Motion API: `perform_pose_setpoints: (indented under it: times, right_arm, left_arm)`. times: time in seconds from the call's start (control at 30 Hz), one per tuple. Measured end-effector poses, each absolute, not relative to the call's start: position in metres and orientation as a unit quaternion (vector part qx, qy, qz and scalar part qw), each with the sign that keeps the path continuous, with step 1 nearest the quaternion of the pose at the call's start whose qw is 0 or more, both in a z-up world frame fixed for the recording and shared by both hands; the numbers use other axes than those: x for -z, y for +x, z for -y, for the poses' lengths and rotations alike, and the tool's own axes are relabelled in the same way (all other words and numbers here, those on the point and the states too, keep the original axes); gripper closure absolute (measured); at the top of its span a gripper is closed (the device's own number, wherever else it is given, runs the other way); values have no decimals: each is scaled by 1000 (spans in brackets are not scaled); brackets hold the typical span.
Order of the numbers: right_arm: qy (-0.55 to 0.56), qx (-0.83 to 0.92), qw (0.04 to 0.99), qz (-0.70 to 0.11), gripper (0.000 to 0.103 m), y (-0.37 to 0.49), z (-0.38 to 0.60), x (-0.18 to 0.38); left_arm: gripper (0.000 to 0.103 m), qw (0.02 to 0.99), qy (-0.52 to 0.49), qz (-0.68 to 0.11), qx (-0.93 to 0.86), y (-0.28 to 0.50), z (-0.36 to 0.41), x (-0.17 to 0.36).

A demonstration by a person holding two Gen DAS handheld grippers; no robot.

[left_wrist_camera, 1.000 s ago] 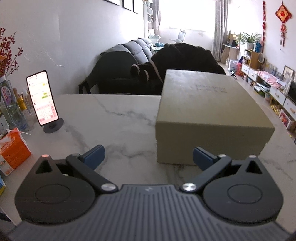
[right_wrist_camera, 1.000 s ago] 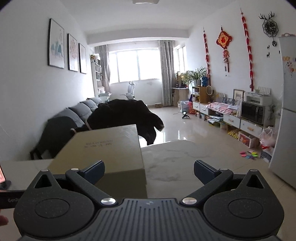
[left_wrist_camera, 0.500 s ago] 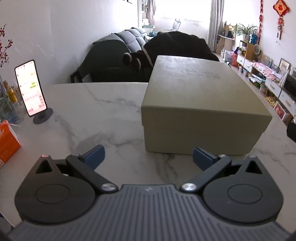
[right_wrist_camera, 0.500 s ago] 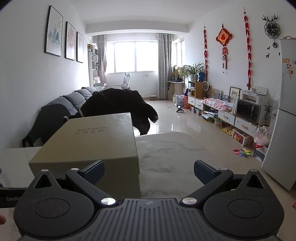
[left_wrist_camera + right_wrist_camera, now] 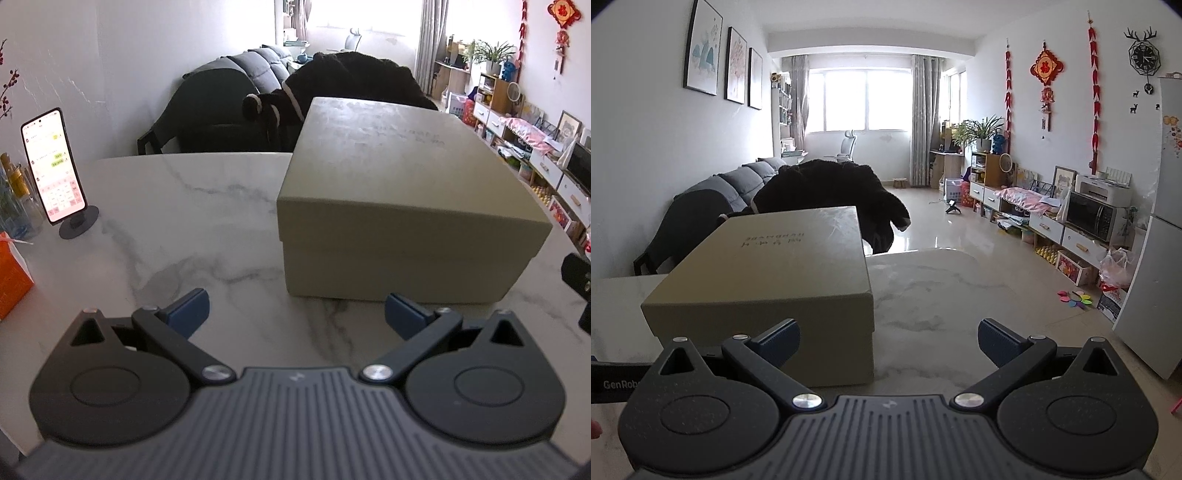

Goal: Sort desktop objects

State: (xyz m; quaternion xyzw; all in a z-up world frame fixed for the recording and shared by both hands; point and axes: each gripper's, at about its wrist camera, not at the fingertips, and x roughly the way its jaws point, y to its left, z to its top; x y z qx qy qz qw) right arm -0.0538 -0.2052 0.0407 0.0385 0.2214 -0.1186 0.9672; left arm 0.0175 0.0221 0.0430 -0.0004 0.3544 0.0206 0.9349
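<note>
A large olive-beige lidded box stands on the white marble table. In the left wrist view it fills the centre right, just beyond my left gripper, which is open and empty and faces the box's near left corner. From the right wrist view the same box sits to the left, with printed lettering on its lid. My right gripper is open and empty, its left finger in front of the box's near face. A part of the right gripper shows at the left view's right edge.
A lit phone on a round stand is at the table's left, with glass bottles and an orange carton nearby. Beyond the table are a dark sofa and a coat. The table's right edge drops to the floor.
The left gripper has drawn back and turned slightly left, so the phone and carton show more. The right gripper has shifted so the box sits further left in its view. Both stayed open.
</note>
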Motion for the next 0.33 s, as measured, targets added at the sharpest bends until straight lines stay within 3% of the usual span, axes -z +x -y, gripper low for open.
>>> perform_pose_setpoints:
  times: [0.33]
  right_arm:
    - [34,115,964,-237,0,-45,201,-34]
  left_arm:
    - [0,934,-3,-356,-20,22,-25,-36]
